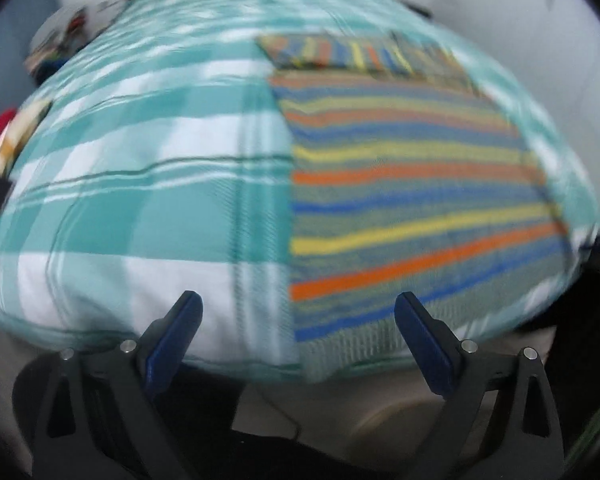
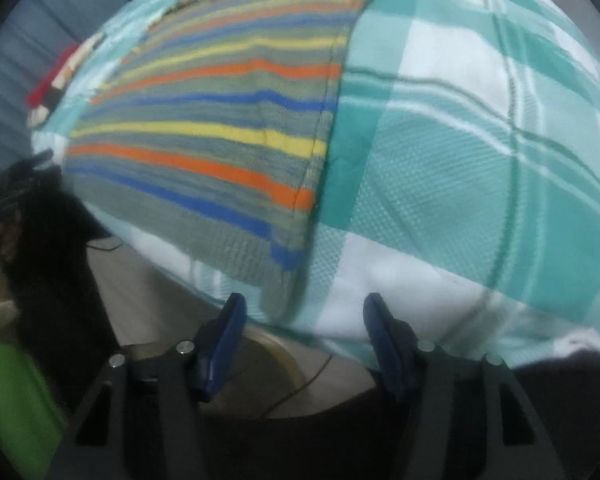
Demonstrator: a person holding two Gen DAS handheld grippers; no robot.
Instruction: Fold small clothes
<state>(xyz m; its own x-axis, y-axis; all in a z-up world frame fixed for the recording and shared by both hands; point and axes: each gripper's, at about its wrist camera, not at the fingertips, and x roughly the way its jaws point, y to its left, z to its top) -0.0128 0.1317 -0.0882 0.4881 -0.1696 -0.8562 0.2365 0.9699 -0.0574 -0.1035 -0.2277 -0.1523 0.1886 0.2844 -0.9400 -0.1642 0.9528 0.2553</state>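
A striped knit garment in grey, orange, yellow and blue lies flat on a teal-and-white checked bedcover. My left gripper is open and empty, just short of the garment's near left corner. In the right wrist view the same garment lies on the left of the bedcover. My right gripper is open and empty, at the near edge by the garment's near right corner. Both views are blurred.
Red and patterned items lie at the bed's left edge. More clutter sits at the far left. The floor and a round beige object lie below the bed edge. A green sleeve shows at lower left.
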